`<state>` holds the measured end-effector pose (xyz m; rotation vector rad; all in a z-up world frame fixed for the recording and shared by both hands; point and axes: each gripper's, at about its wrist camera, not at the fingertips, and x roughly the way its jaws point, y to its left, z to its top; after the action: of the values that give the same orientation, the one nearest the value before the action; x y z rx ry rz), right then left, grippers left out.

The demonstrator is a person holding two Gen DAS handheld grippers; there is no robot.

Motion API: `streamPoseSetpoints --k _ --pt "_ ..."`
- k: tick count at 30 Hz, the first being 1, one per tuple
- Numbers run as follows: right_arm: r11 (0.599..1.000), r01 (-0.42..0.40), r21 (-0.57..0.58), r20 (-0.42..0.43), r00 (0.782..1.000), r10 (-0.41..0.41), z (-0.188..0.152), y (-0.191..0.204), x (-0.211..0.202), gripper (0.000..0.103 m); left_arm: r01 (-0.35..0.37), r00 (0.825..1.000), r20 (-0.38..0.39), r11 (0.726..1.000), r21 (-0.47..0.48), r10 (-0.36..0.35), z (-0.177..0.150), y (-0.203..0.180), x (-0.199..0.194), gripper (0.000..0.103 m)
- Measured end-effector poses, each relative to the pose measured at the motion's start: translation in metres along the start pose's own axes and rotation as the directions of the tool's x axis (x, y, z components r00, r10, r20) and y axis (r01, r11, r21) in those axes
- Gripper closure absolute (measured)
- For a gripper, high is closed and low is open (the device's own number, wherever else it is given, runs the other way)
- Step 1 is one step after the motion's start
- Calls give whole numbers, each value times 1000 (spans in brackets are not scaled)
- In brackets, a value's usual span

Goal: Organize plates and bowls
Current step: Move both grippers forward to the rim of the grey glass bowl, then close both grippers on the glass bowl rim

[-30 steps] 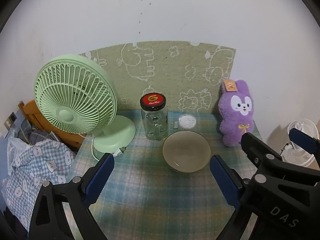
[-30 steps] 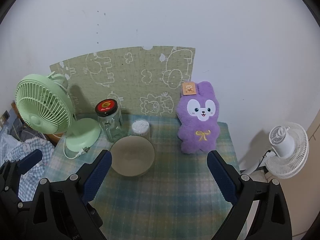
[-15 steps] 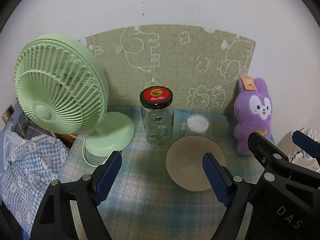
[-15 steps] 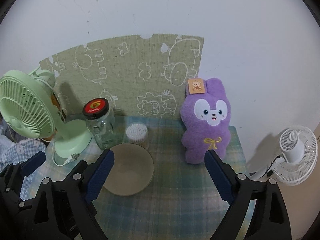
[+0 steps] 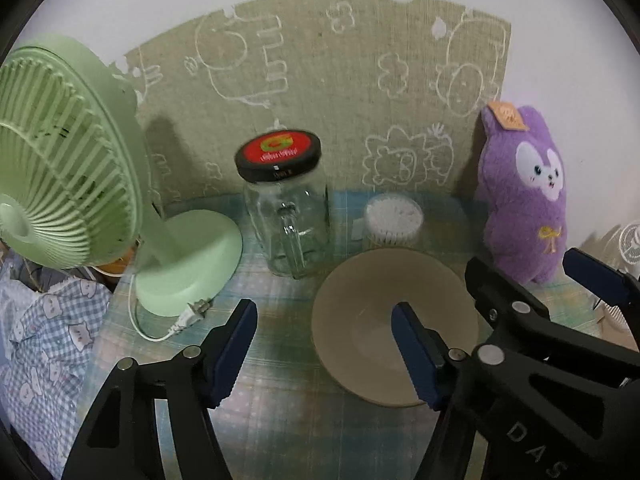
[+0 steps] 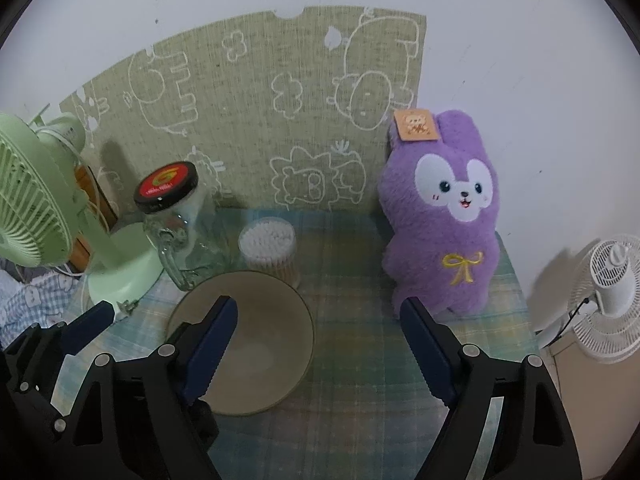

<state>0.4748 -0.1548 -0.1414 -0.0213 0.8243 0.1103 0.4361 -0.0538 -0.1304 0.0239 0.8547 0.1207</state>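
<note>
The bowl (image 5: 394, 326) sat upright and empty on the checked tablecloth (image 6: 352, 420), toward the front of the table, just in front of the tub of cotton swabs (image 6: 269, 247) and the glass jar (image 5: 286, 216). The left gripper (image 5: 324, 350) hung over its left rim with jaws apart and nothing between them; its right finger appeared to lie over the bowl's inside and its left finger over bare cloth outside the rim. The right gripper (image 6: 318, 350) was likewise spread and empty, its left finger over the bowl and its right finger in front of the purple plush rabbit (image 6: 440, 216). The step in hand looked like taking hold of the bowl by its rim. To do that well, one finger should probably go inside the wall and the other outside, lowered until the pads straddle the rim, then closed squarely so the smooth, likely glazed wall does not slip or tip. Coming in from the near side would keep clear of the jar and the swab tub just behind. Counted: one bowl, no plate in view, one jar with a red-and-black lid, one tub of swabs, one plush rabbit, one green desk fan (image 5: 68, 184) on the table and one white fan (image 6: 608, 292) off to the right.
</note>
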Motion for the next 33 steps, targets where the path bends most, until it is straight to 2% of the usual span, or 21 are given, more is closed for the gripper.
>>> streamPoseSetpoints --k 2,8,11,16,18,20,22,24,33 --pt "1000 5 9 -1 1000 -5 -2 0 6 26 -4 1000 -10 1000 3 4 -1 -1 8 38" --pt "999 25 28 1 1000 -25 -6 -1 23 28 0 999 -38 1000 -7 -1 -3 -3 28 51" --pt "999 18 29 -15 1000 -18 -8 -1 33 40 4 999 -43 1000 6 -4 -5 -4 36 57" --pt "999 5 41 -35 999 -4 -12 -1 45 44 -6 999 -48 1000 22 7 -6 -4 47 65" --pt "999 7 46 -42 999 -5 -14 -1 50 54 -6 999 -54 1000 23 7 -7 -3 51 70" --pt "999 16 47 -51 999 -14 -16 0 54 59 -11 998 -57 1000 29 13 -8 -2 56 75" --pt "999 17 48 -63 998 -14 -18 0 59 60 -13 998 -63 1000 28 14 -9 -2 60 78" --pt "999 19 49 -72 997 -16 -20 1 62 69 -14 998 -62 999 29 16 -10 -2 61 82" --pt "997 -23 70 -104 994 31 -20 5 74 80 -22 998 -52 999 28 24 -12 -1 65 85"
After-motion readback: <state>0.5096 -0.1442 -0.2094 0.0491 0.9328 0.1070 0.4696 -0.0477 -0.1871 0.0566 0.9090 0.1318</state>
